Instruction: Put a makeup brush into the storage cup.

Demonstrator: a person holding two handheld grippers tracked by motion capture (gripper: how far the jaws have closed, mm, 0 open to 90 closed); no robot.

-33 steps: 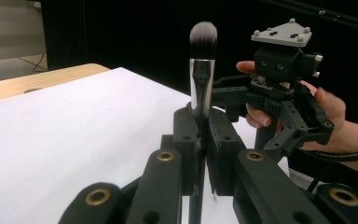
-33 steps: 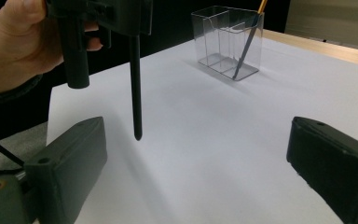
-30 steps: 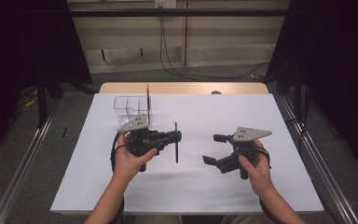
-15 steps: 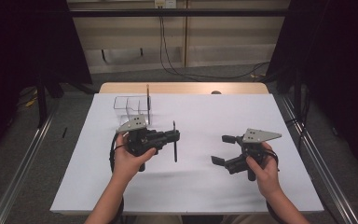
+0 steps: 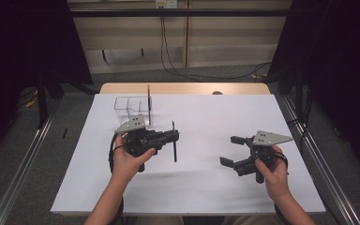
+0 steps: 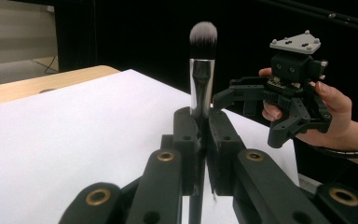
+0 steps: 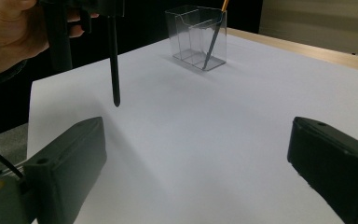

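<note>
My left gripper (image 5: 168, 137) has its jaws pinched on the brush (image 6: 202, 60), gripping the shaft just below the metal ferrule. In the left gripper view the bristles stand upright above the jaws. In the right gripper view the thin black handle hangs down, its tip clear of the table (image 5: 206, 187).

My right gripper (image 5: 229, 150) sits well to the right of the brush with its jaws spread wide and nothing between them. It faces the brush across bare white table.

Handling judgement: the brush looks light and stiff along handle and ferrule, soft only at the bristle head. The ferrule is shiny and likely slippery, and the slim handle could pivot in a loose pinch. The matt handle just under the ferrule is the best hold; the bristles should not be squeezed.

Beyond the brush, toward the far edge of the table, stands the clear holder (image 5: 132, 107), well apart from it. A pencil (image 7: 214, 37) leans inside one compartment of the holder.
</note>
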